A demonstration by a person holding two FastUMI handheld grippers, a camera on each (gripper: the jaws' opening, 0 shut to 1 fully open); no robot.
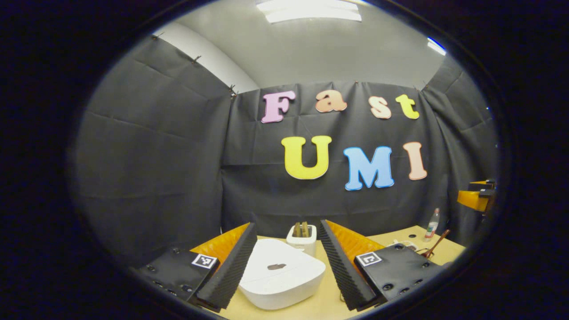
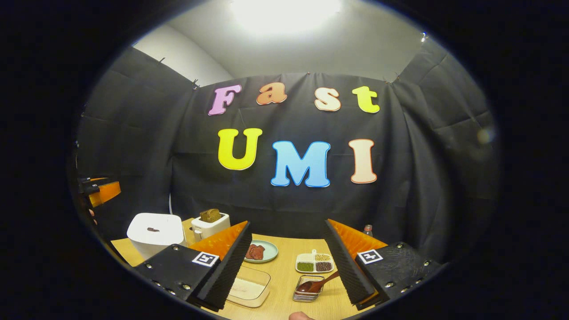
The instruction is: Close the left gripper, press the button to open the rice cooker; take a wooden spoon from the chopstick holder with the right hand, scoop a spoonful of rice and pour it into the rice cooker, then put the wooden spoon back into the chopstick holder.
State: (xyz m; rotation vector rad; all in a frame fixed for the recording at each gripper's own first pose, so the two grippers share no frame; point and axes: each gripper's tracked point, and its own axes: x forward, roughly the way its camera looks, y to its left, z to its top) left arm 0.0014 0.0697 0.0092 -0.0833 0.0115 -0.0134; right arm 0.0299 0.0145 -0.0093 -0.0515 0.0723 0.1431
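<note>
The white rice cooker [image 1: 280, 275] stands on the wooden table with its lid down, a dark button [image 1: 276, 266] on top. My left gripper [image 1: 288, 223] is open above it, one finger on each side. In the right gripper view the cooker [image 2: 155, 233] sits at the far left. My right gripper [image 2: 286, 222] is open over the table. A wooden spoon [image 2: 318, 283] rests in the metal chopstick holder [image 2: 306, 291], just left of the right finger. A clear box of rice [image 2: 246, 286] lies beside the left finger. The spoon's handle [image 1: 438, 243] sticks up at the right.
A white toaster [image 1: 302, 238] with bread stands behind the cooker. A plate of red meat [image 2: 260, 252], a divided dish of beans [image 2: 314, 263] and a bottle [image 2: 368, 230] sit farther back. Black cloth walls close in the table.
</note>
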